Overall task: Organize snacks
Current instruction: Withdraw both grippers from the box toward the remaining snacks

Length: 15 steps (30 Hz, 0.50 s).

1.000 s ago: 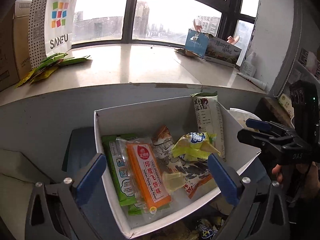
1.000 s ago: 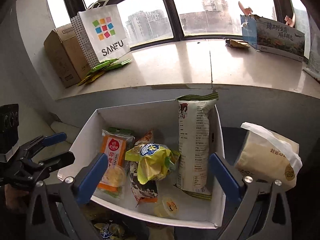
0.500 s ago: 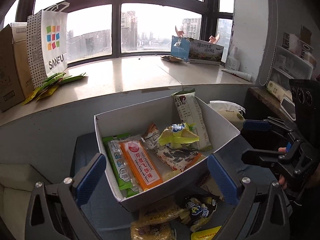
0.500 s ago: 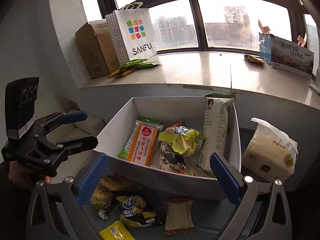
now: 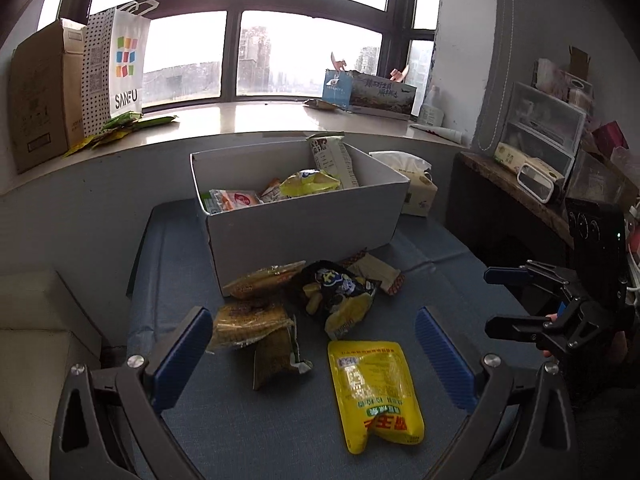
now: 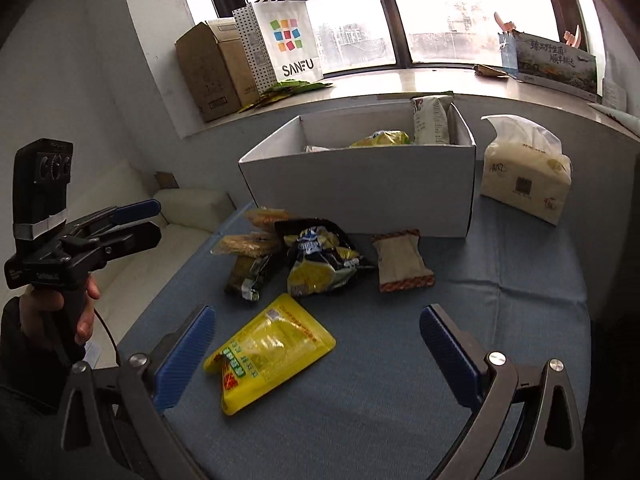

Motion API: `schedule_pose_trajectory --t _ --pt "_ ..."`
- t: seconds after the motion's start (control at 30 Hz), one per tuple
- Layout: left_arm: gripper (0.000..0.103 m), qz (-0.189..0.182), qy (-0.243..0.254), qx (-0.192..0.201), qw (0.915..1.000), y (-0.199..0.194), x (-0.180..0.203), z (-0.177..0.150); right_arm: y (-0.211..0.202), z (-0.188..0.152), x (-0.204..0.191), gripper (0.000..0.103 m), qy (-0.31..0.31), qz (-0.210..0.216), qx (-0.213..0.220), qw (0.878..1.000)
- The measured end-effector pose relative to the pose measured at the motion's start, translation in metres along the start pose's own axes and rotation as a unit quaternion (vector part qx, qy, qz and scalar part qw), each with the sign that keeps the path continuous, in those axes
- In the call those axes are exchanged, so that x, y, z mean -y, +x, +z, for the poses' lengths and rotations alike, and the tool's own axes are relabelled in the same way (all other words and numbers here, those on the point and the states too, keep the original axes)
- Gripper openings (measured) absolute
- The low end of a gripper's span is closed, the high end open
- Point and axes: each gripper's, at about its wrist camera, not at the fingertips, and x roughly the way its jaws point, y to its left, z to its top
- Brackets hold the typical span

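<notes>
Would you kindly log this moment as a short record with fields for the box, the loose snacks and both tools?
box: white box on the blue mat, several snacks inside
loose snacks: yellow pouch nearest; black-and-yellow bag; beige packet; wrapped cakes by the box's front wall
left tool: open, empty, above the mat
right tool: open, empty, yellow pouch ahead
beside box: tissue pack
</notes>
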Motion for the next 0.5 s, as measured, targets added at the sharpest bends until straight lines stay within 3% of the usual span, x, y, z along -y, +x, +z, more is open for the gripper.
schedule_pose_trajectory --t 0.23,0.5 --pt "0.103 -0.001 0.001 -0.008 1.0000 -0.004 0.005 -0.006 0.007 -0.009 0.000 0.103 -0.009 -0.011 -0.014 1.000" --pt "0.103 -0.001 -0.004 -0.009 0.9999 -0.005 0.000 -0.010 0.063 0.016 -0.017 0.103 -0.050 -0.006 -0.051 0.997"
